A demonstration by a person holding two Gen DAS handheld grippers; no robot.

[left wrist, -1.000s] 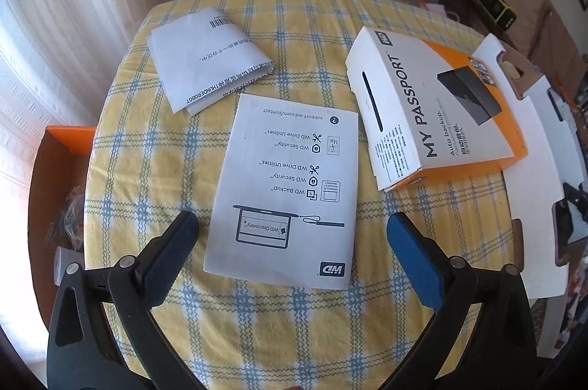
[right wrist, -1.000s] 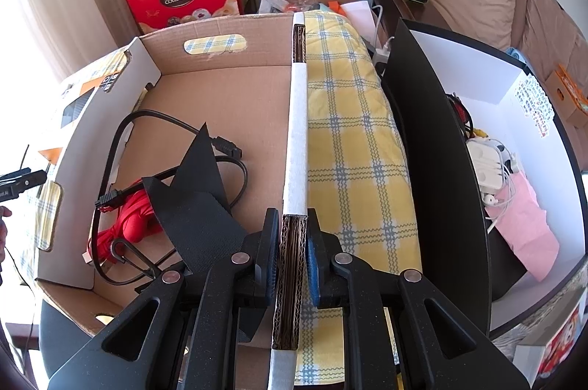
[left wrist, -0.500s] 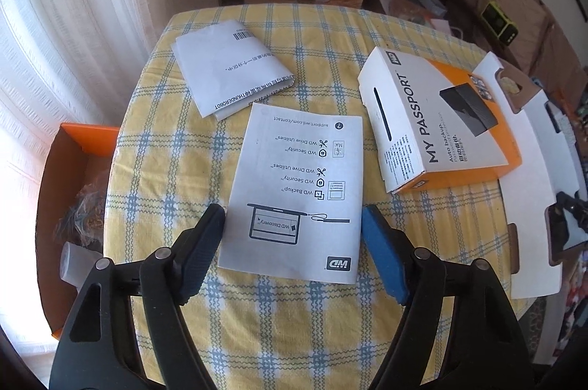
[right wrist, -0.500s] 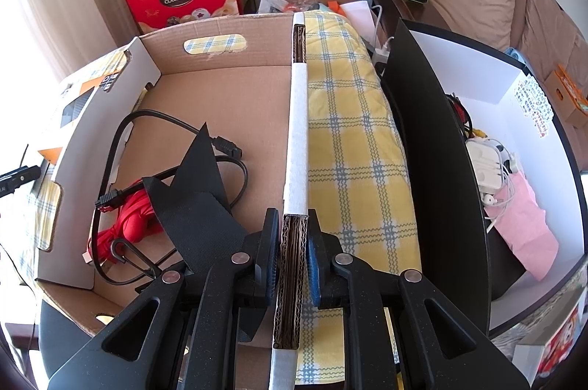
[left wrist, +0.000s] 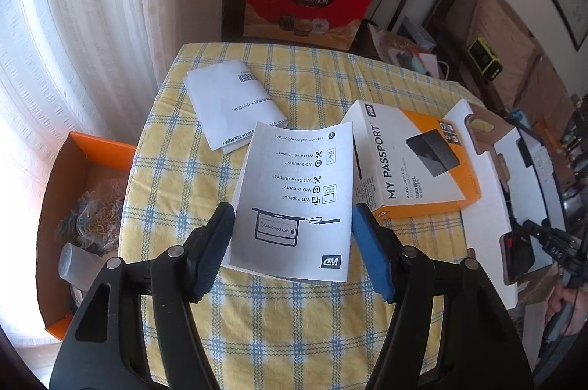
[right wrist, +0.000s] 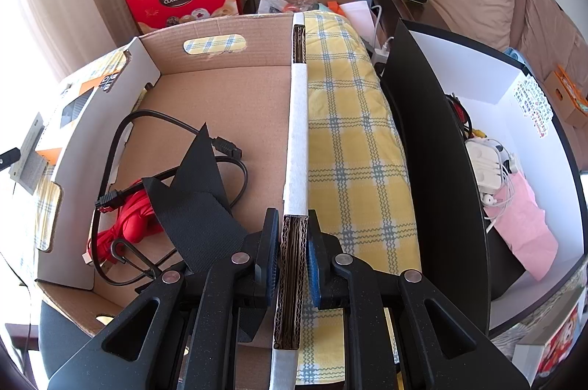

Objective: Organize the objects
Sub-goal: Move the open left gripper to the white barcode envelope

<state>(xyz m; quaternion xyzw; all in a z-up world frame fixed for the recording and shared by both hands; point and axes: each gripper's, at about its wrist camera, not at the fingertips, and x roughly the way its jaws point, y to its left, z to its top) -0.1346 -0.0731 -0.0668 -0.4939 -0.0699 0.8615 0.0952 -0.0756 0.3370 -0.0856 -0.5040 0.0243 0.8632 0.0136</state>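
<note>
A white instruction leaflet (left wrist: 294,202) printed with black diagrams sits in the lower middle of the left wrist view, spanning the gap between the two fingers of the left gripper (left wrist: 292,235). The jaws are closing on it; the black finger meets its left edge and the blue pad (left wrist: 371,254) its right edge, and the sheet appears raised off the yellow checked tablecloth (left wrist: 176,184), so it looks held by its sides. Whether the pads press firmly cannot be told.

Above and left of the leaflet lies a folded white paper (left wrist: 231,103) with a barcode. To its right rests an orange and white hard drive box (left wrist: 411,165), and beyond that, at the right edge of the frame, the white wall of a cardboard box (left wrist: 485,206).

In the right wrist view, the right gripper (right wrist: 292,250) is clamped on the thick corrugated wall of that cardboard box at lower centre, steadying it. Inside the box, at left, lie black cables (right wrist: 147,121), a black fabric piece (right wrist: 194,195) and something red (right wrist: 132,224).

The step in hand appears to be picking up the leaflet. The next move probably calls for carrying it rightward to the box without letting the thin sheet buckle or slip.
</note>
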